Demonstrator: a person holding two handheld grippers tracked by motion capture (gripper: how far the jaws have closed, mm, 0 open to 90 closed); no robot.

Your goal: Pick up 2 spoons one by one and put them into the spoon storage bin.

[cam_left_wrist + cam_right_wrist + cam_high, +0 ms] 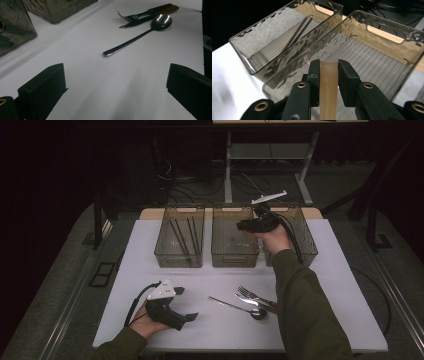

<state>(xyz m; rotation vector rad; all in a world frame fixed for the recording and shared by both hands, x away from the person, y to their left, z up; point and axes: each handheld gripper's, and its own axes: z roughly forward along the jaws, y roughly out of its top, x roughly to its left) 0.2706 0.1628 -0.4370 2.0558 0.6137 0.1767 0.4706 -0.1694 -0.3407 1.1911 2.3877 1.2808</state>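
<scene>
Right claw [329,72] grips a tan handle [328,85] above the middle bin [384,37] at the worktop's [320,270] far edge; left claw [115,92] rests wide open near the front-left corner.

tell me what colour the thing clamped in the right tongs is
Pale tan, slightly translucent handle; the right gripper view shows it best.

Below right gripper [329,72]: middle bin [384,32], floor bare, walls all round. Bin beside it [249,35] holds chopsticks [294,35]. Ahead of left gripper [112,85]: bare desk [75,50], then spoon [140,35], knife [135,23] and fork [132,17] across the way.
</scene>
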